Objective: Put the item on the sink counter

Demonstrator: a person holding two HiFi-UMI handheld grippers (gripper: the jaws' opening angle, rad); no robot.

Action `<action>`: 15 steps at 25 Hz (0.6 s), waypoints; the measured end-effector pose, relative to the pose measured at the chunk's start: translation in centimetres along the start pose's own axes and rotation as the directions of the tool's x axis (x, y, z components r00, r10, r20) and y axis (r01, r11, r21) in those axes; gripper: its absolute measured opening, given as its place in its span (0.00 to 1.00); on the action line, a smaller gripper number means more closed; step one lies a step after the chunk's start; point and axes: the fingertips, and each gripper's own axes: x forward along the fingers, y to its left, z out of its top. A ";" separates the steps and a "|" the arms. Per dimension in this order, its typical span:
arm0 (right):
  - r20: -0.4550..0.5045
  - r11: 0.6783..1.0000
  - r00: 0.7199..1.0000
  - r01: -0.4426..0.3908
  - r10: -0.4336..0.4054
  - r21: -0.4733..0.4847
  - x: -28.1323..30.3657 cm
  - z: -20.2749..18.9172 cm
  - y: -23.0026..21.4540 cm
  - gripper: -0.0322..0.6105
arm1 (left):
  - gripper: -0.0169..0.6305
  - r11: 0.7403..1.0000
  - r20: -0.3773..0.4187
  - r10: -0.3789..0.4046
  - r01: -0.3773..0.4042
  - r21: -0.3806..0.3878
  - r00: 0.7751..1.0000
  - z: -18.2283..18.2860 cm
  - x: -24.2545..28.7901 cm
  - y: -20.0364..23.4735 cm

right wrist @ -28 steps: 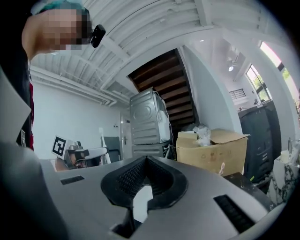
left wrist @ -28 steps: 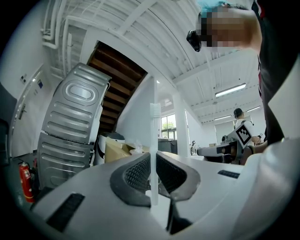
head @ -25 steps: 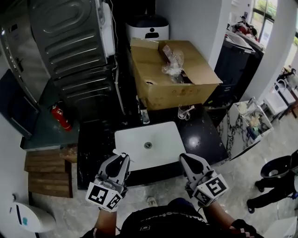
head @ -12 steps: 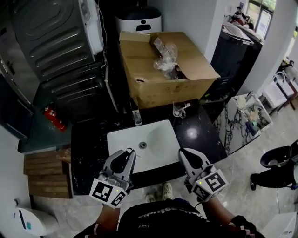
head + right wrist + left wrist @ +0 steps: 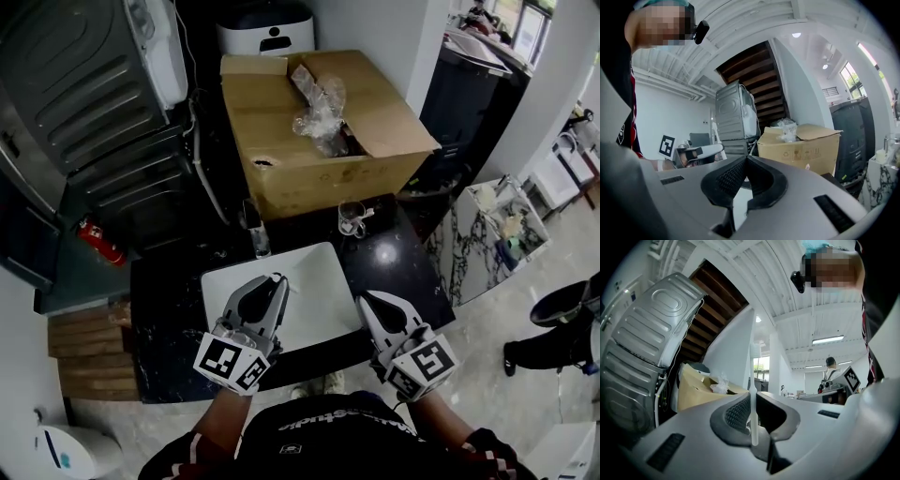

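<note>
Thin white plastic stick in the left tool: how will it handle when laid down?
The thin white plastic stick looks light and stiff: it stands straight from the left tool without sagging. Slim and smooth, it may pivot in the pinch, and probably rolls once laid flat.

We cannot identify the thin white stick (image 5: 753,371): blurred close up, too small in the head view. The grey appliance (image 5: 84,103) is cropped.

Open cardboard box (image 5: 323,141); glass mug (image 5: 352,218) just before it; red extinguisher (image 5: 98,242) left.
</note>
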 end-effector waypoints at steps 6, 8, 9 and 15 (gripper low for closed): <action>-0.001 0.999 0.999 0.038 -0.038 -0.002 0.6 0.2 -4.4 0.11 | 0.09 0.998 0.057 -0.051 0.054 -0.042 0.997 -2.6 9.3 0.8; -0.049 0.998 0.997 0.064 -0.065 -0.016 0.4 -0.6 -6.0 0.11 | 0.09 0.996 0.063 -0.068 0.071 -0.051 0.996 -3.9 12.7 1.3; -0.072 0.997 0.994 0.077 -0.079 -0.022 0.3 -1.1 -6.9 0.11 | 0.09 0.996 0.063 -0.075 0.078 -0.051 0.995 -4.7 14.4 1.5; -0.110 0.992 0.986 0.129 -0.128 0.004 0.0 -2.6 -10.7 0.11 | 0.09 0.992 0.033 -0.103 0.105 -0.063 0.994 -9.9 23.1 2.7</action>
